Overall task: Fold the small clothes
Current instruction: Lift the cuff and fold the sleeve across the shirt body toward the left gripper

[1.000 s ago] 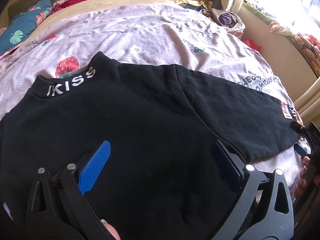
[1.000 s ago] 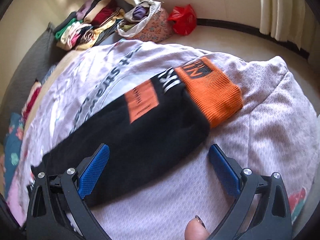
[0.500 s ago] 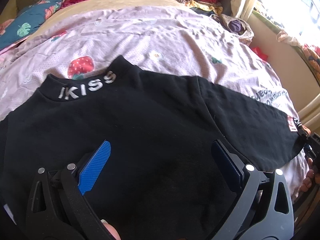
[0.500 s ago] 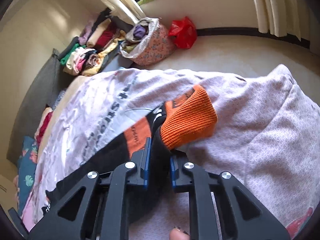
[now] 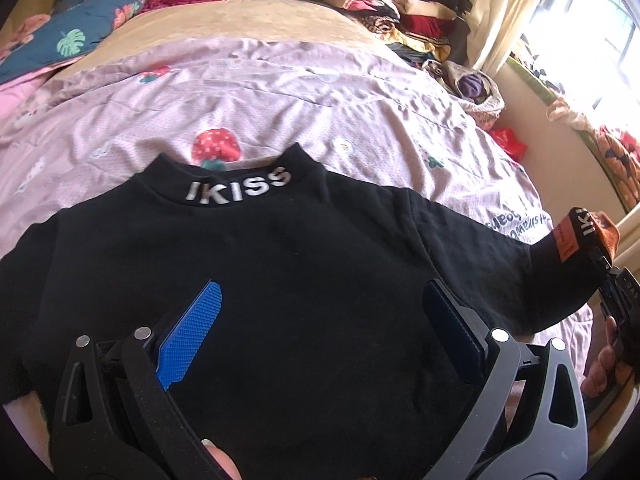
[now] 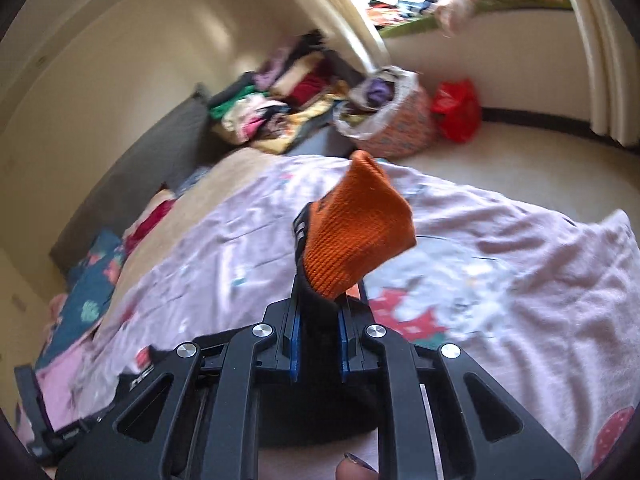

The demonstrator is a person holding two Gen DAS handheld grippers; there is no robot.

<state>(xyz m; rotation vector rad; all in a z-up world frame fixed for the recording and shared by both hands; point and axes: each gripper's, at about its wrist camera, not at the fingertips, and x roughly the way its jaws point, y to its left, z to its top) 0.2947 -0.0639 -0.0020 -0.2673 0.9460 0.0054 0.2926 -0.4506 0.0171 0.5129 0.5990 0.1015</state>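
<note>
A black sweatshirt (image 5: 288, 272) with "IKISS" on its collar lies flat on the pink bedspread (image 5: 240, 92). My left gripper (image 5: 320, 328) is open and hovers just above the shirt's body, holding nothing. My right gripper (image 6: 318, 332) is shut on the shirt's right sleeve just behind its orange cuff (image 6: 352, 236), and holds it lifted off the bed. In the left wrist view the lifted sleeve end (image 5: 576, 236) shows at the far right with the right gripper (image 5: 614, 292) behind it.
Piles of folded clothes (image 5: 384, 4) lie at the head of the bed. A floral basket of clothes (image 6: 388, 120) and a red bag (image 6: 458, 110) stand on the floor by the window wall. Patterned pillows (image 5: 68, 40) lie at the far left.
My right gripper closed on the sleeve by the orange cuff and lifted it off the bed. My left gripper stayed open and drew back a little over the shirt.
</note>
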